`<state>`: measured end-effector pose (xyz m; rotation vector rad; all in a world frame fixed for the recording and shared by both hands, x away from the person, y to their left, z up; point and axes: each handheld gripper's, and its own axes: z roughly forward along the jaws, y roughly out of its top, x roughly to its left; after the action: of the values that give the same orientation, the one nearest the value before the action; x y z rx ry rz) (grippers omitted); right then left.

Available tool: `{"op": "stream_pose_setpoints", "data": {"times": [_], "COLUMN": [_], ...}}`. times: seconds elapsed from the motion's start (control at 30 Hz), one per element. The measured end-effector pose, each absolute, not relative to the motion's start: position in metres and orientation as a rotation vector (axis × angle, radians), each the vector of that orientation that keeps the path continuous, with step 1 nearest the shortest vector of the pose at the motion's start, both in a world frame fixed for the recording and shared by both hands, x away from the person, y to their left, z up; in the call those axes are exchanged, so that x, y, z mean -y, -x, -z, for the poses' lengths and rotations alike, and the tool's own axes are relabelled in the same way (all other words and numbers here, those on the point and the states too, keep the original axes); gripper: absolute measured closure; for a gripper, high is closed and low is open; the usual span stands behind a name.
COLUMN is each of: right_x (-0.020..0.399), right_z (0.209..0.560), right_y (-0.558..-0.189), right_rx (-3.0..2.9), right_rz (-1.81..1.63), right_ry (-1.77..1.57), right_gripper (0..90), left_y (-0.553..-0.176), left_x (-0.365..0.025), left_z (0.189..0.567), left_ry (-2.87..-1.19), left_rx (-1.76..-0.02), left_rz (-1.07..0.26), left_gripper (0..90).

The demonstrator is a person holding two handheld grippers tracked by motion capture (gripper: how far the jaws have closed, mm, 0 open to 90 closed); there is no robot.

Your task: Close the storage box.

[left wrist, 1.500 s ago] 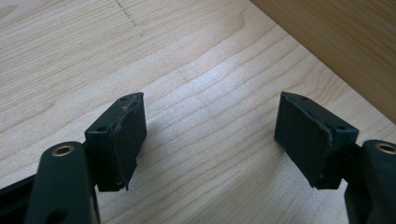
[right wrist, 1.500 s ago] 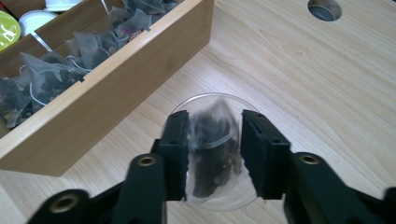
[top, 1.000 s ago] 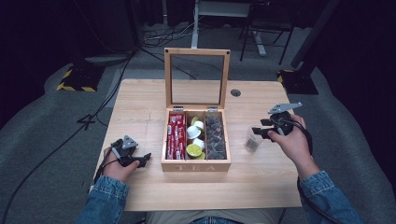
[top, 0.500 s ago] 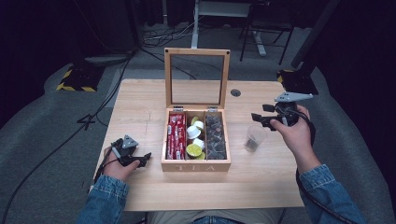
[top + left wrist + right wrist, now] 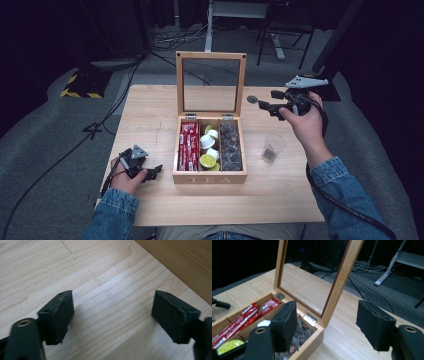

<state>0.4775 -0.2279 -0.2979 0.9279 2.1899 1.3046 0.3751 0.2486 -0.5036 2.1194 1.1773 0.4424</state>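
Right claw (image 5: pixel 265 105) has lifted off the clear plastic cup (image 5: pixel 273 148) since a second ago and now hangs up near the open lid (image 5: pixel 210 82) of the wooden tea box (image 5: pixel 210 176); its jaws have just been opening and stand wide with nothing between them, seen clearly in the right gripper view, where the claw (image 5: pixel 329 326) looks onto the lid frame. The cup stands upright on the bench (image 5: pixel 150 110) just right of the box, apart from it, with something dark in its bottom, likely a pod. So the drop into the cup looks done and the hand is probably heading back to the box's right compartment of dark pods (image 5: pixel 230 147). Left claw (image 5: pixel 156 171) rests low on the bench beside the box's left wall, same spot as before; jaws just opened further, wide and empty in the left gripper view (image 5: pixel 112 317).
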Motion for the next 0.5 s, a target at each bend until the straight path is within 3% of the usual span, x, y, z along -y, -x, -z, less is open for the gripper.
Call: {"op": "stream_pose_setpoints", "data": {"times": [0.5], "right_x": [0.200], "right_z": [0.286], "right_y": [-0.517], "right_rx": [-2.157], "right_rz": [-1.389], "right_ry": [-0.924], "right_gripper": [32.4], "left_y": [-0.374], "left_x": [-0.249], "left_z": [0.504], "left_ry": [-2.110], "left_rx": [-1.188], "left_rz": [-0.452], "left_gripper": [16.8]}}
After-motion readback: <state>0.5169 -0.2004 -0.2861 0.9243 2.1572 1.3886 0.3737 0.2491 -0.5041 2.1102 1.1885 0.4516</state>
